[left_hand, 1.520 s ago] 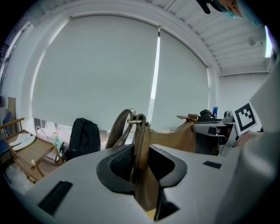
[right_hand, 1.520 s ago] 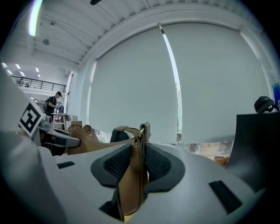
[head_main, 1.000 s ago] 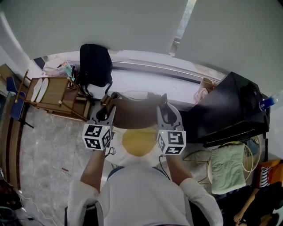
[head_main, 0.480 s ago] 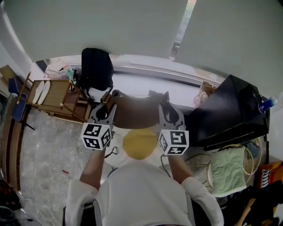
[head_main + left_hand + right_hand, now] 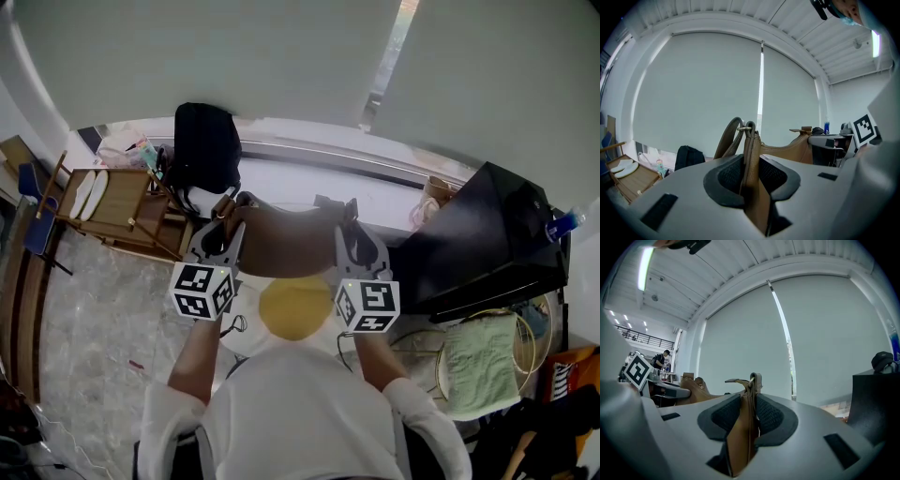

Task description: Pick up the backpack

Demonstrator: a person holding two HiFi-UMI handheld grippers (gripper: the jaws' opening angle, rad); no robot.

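- Window ledge (image 5: 309, 159) behind carries a black backpack (image 5: 204, 145), well apart from both tools.
- Left gripper (image 5: 751, 157) and right gripper (image 5: 749, 404) each clamp an end of the brown bag (image 5: 286, 239), probably the task's.
- Lift both ends evenly and keep the bag level.

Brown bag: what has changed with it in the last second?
The left gripper and the right gripper have raised the brown bag slightly. Each stays clamped on its end of the bag, and the black backpack stays on the ledge.

Two grippers (image 5: 228, 211) (image 5: 348, 214), one bag (image 5: 286, 242), one backpack (image 5: 204, 145)
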